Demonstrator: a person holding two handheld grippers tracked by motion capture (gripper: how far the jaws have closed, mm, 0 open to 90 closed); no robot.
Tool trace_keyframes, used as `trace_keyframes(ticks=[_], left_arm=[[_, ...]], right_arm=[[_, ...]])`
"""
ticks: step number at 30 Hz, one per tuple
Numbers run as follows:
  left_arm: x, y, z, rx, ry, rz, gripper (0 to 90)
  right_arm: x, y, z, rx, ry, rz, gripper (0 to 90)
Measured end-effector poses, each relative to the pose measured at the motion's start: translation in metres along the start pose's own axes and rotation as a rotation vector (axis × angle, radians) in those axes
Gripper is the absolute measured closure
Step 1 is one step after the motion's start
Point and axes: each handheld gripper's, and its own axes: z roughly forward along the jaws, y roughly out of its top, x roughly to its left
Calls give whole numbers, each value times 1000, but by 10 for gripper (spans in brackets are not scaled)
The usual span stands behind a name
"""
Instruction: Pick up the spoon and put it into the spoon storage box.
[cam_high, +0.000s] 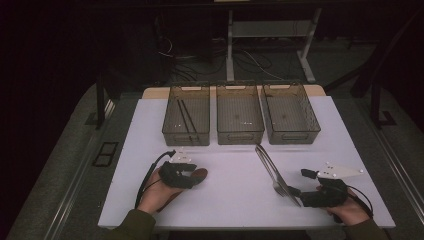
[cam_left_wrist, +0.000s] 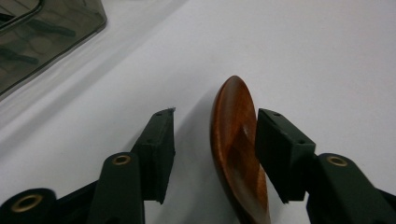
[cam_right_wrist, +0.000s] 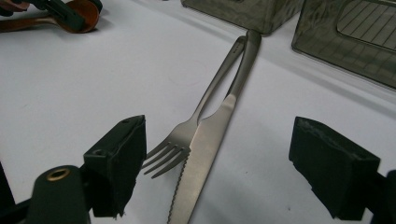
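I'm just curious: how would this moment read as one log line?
left gripper open around wooden spoon | right gripper open over fork, knife

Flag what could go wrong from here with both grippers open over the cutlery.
1. The fork and knife overlap between the right gripper's open jaws; closing could pinch both or push one aside.
2. The wooden spoon sits against one pad of the left gripper, off-centre on its edge; it may twist or slip out.
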Motion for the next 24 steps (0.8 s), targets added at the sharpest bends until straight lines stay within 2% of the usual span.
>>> trace_keyframes(ticks=[16,24], left_arm=[[-4,1,0,9,-60,22,670],[-6,1,0,19,-69,27,725]], right_arm=[[0,0,0,-1,-1,0,192],[0,0,0,-1,-2,-1,192]])
